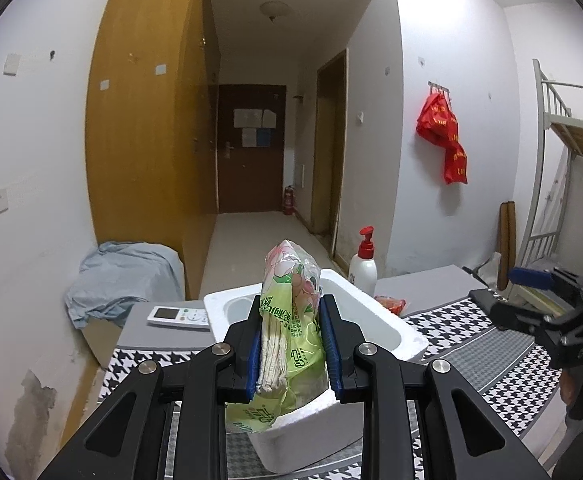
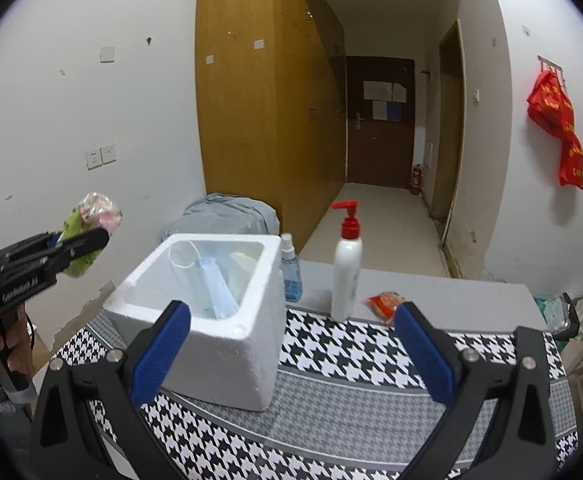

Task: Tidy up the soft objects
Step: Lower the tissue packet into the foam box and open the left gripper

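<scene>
Left gripper (image 1: pixel 291 344), jaws clamped on a green tissue pack (image 1: pixel 287 320), holds it above the foam box (image 2: pixel 211 320) on the desk. Right gripper (image 2: pixel 291 344) gapes empty. The slippery wrapper could slide loose, missing the box.

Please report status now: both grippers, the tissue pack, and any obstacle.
Left gripper shut on tissue pack, above foam box. Right gripper open, empty. Face mask already in box; no obstacle.
</scene>
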